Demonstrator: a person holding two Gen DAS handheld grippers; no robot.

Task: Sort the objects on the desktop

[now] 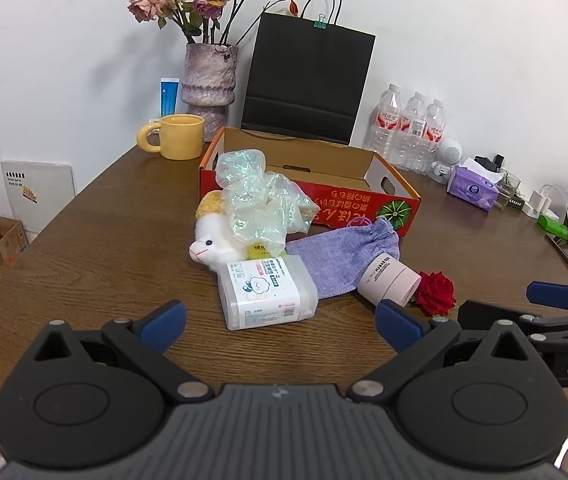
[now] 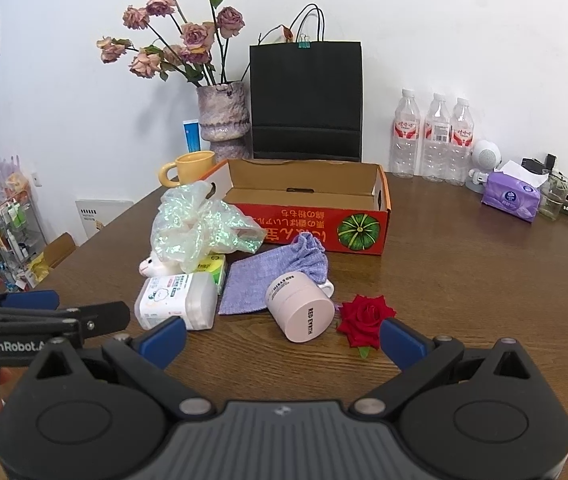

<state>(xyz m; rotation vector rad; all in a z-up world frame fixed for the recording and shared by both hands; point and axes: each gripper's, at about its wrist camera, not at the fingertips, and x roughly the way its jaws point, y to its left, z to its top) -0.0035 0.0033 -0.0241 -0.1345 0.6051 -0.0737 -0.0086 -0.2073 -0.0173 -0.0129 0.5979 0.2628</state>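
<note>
The red cardboard box [image 2: 315,216] stands open on the counter [image 2: 463,280]. In front of it lie an iridescent bag [image 2: 200,228], a purple pouch [image 2: 268,276], a wipes pack [image 2: 176,300], a pink jar [image 2: 299,308] and a red rose [image 2: 365,314]. Left gripper [image 1: 280,322] and right gripper [image 2: 282,338] hover nearer than the pile, fingers spread wide and holding nothing.

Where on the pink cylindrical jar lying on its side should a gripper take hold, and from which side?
Grip the pink cylindrical jar across its round side wall, near the middle, coming from above. It lies tipped, flat end facing the right gripper, so the curved flanks are exposed; the red rose lies close beside it.
</note>
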